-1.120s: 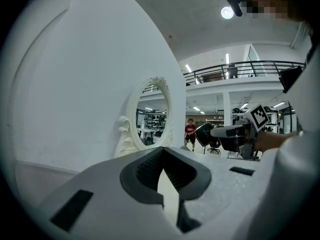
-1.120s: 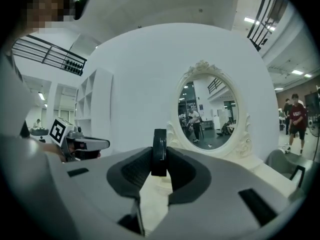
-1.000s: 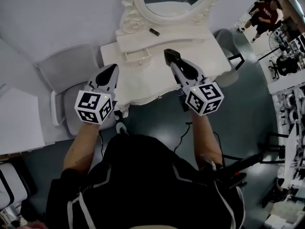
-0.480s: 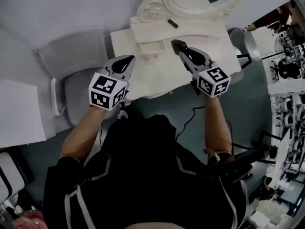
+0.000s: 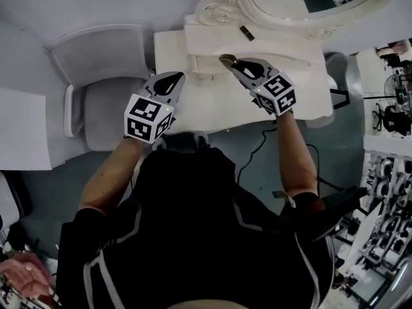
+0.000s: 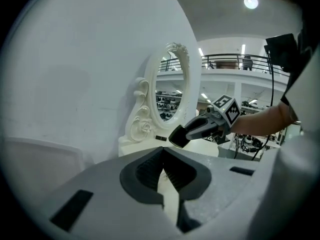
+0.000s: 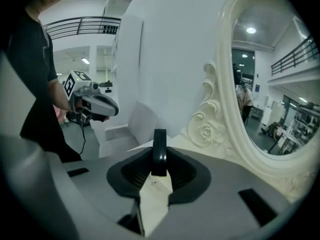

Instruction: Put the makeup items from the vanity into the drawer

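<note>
The right gripper (image 7: 159,160) is clenched on a thin black makeup item (image 7: 159,143), which stands upright between its pads and pokes out past the tips. In the head view this gripper hangs over the middle of the vanity (image 5: 212,105), its tips at the front edge of the raised shelf, just right of the small drawer (image 5: 202,65); whether the drawer is pulled out is hard to tell. The left gripper (image 6: 162,153) has its jaws pressed together at the tips with nothing between them, and it hovers over the vanity's left front part, well apart from the right one. A second small dark item (image 5: 245,33) lies on the shelf at the foot of the oval mirror (image 5: 309,2). A grey chair (image 5: 103,76) stands beside the vanity's left edge.
</note>
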The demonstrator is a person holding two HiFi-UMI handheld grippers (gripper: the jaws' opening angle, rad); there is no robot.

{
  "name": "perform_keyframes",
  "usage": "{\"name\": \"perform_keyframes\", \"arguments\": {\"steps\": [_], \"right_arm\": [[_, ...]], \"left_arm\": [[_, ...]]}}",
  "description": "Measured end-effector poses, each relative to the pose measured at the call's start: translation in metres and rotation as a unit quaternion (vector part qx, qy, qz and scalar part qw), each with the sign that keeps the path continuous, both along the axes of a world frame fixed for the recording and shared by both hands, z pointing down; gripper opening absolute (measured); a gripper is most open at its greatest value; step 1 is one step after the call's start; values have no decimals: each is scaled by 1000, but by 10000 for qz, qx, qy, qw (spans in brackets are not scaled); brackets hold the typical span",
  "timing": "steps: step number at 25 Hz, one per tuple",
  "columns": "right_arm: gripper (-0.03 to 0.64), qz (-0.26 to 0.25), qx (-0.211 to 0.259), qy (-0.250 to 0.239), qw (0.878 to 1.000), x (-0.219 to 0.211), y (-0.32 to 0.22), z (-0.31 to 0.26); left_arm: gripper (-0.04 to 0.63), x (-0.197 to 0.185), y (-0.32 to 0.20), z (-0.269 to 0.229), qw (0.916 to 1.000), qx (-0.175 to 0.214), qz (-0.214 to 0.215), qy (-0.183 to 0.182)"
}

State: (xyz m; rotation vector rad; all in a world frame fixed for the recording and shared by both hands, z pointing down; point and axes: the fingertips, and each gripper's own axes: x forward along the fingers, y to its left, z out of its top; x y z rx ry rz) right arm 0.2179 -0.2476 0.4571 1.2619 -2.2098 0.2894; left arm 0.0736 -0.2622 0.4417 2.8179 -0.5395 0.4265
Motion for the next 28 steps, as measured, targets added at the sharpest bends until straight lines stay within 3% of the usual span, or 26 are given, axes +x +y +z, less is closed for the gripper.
{"name": "perform_keyframes", "arguments": {"steps": [8,20,28], "right_arm": [[94,-1172,-442,334,9916,8,-35,52],[94,-2657,-1040,1059,9526,5,-54,124],[94,-3255,-1351,1213,9280,-2,-52,157]], "left_arm": [[3,19,-19,26,9962,-159,-858,-24],[3,33,-24,55,9862,-382,-1600,-196],[3,33,-18,68,9798,-466,-1911,-353]]}}
